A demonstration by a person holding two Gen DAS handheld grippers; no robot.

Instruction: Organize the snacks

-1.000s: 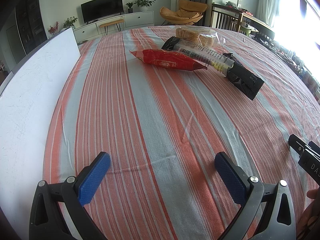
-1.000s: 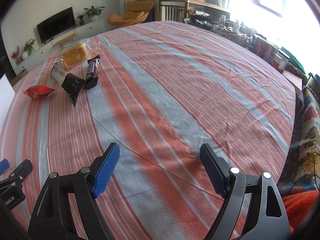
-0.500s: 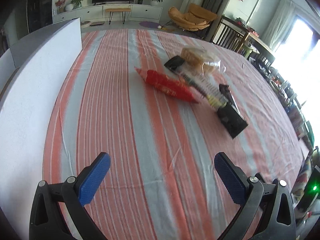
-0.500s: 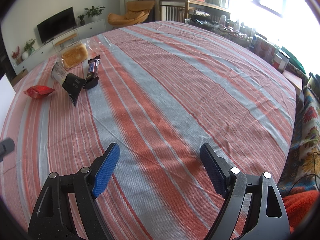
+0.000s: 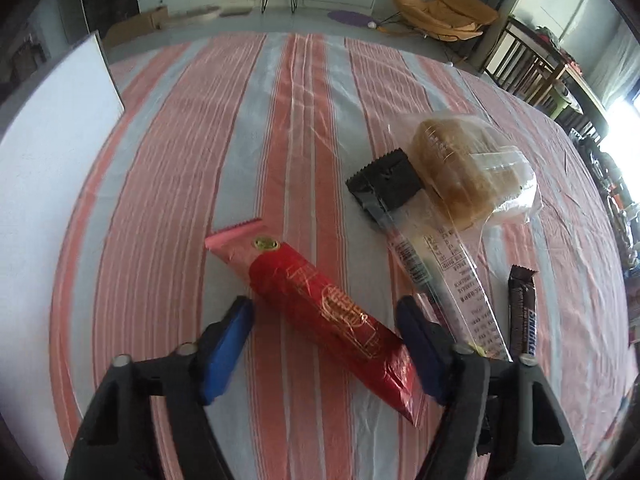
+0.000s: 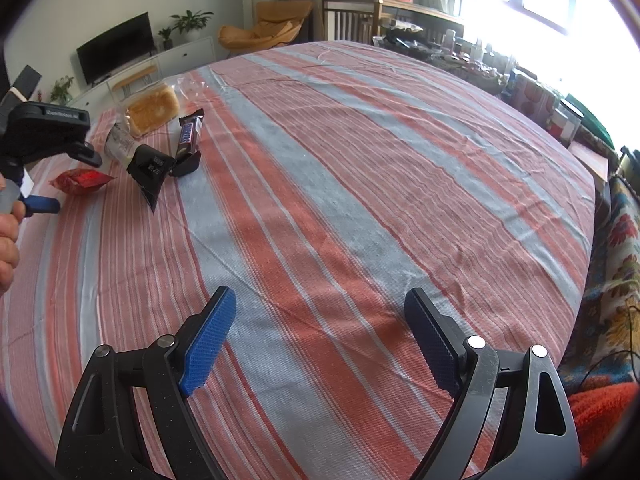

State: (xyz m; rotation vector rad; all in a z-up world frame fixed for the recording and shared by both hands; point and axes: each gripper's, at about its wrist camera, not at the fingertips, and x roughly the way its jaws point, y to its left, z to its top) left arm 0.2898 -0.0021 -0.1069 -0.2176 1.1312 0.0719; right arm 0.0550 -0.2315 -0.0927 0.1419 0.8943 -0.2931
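Observation:
A long red snack packet lies slantwise on the striped tablecloth. My left gripper hangs over it, its jaws closing with the packet between the blue pads; a small gap still shows at the left pad. To the right lie a clear packet with black ends, bagged bread and a Snickers bar. In the right wrist view the left gripper stands over the red packet. My right gripper is open above bare cloth, nothing between its fingers.
A white board stands along the table's left side. A person's hand holds the left gripper. Boxes and clutter line the table's far right edge by the window. A patterned and orange cloth lies past the near right edge.
My left gripper has travelled forward across the table to the snacks and its jaws have narrowed around the red packet. The right gripper has stayed put and open.

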